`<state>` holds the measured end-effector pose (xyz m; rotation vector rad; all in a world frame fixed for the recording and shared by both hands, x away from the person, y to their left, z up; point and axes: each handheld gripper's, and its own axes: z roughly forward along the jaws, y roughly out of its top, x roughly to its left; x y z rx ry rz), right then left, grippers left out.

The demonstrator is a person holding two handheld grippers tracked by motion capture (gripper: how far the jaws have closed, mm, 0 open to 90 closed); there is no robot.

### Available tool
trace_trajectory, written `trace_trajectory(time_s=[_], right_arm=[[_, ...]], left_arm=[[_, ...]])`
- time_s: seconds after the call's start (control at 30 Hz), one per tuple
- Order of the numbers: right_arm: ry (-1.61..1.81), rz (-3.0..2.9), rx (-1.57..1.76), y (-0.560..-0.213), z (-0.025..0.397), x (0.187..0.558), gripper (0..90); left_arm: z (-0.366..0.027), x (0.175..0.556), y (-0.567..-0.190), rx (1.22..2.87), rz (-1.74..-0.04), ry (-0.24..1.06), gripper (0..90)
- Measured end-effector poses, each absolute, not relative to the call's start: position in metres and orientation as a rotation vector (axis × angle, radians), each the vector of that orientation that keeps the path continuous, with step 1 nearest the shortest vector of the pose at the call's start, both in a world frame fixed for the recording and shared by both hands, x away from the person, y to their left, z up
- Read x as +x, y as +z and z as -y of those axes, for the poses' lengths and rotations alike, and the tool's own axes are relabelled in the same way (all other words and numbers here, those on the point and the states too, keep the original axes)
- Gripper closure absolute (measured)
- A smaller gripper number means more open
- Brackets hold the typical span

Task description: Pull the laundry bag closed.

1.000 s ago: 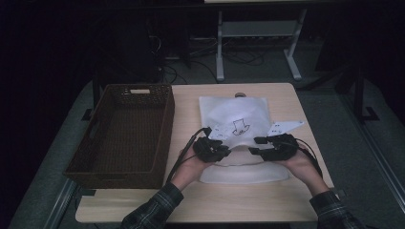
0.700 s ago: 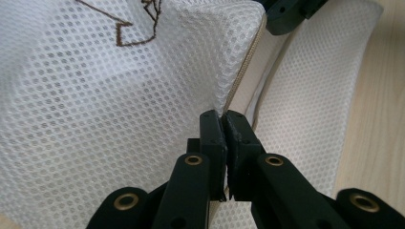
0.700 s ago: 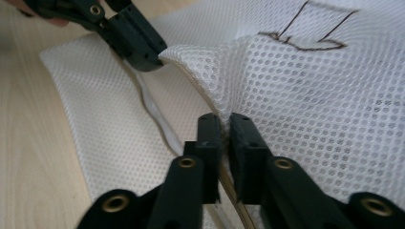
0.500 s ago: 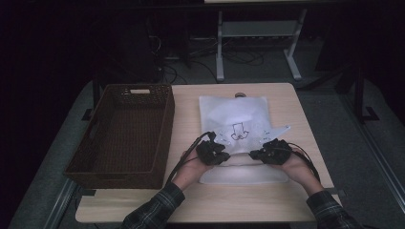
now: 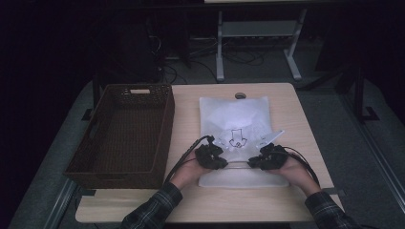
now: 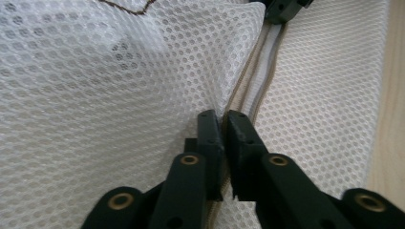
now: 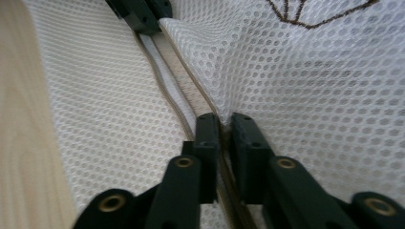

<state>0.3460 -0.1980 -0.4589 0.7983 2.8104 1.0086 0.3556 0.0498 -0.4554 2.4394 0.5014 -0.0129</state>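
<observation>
Here the left gripper [image 6: 223, 119] and right gripper [image 7: 225, 120] are each pinching the zipper edge of the white mesh bag [image 5: 234, 119] (beside the wicker basket [image 5: 124, 131]).

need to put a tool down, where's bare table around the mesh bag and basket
Bare wood lies right of the mesh bag, along the table front edge, and in a narrow strip between bag and basket. Crowded where the left gripper and right gripper pinch it.
</observation>
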Motion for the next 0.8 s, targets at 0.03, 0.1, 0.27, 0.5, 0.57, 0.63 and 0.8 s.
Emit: trace_trajectory(time_s=[0.03, 0.1, 0.27, 0.5, 0.57, 0.63, 0.8], right_arm=[[1.016, -2.816, 0.799, -0.459, 0.199, 0.345, 73.9], [1.022, -2.831, 0.778, -0.459, 0.199, 0.343, 69.2], [1.018, -2.821, 0.757, -0.456, 0.198, 0.341, 64.2], [1.104, -2.794, 0.748, -0.443, 0.201, 0.336, 60.8], [1.117, -2.812, 0.744, -0.44, 0.2, 0.336, 59.8], [1.114, -2.81, 0.728, -0.437, 0.198, 0.335, 59.5], [1.138, -2.78, 0.658, -0.428, 0.188, 0.332, 59.0]], left_arm=[[-0.052, 0.355, -0.456, 2.428, -0.494, -0.037, 75.5], [-0.053, 0.355, -0.456, 2.425, -0.484, -0.053, 67.8], [-0.054, 0.353, -0.452, 2.409, -0.484, -0.047, 60.2], [-0.066, 0.345, -0.442, 2.363, -0.5, -0.054, 49.8], [-0.07, 0.341, -0.44, 2.357, -0.504, -0.042, 47.9], [-0.074, 0.336, -0.437, 2.336, -0.511, -0.029, 47.3], [-0.085, 0.326, -0.431, 2.294, -0.536, -0.012, 42.3]])
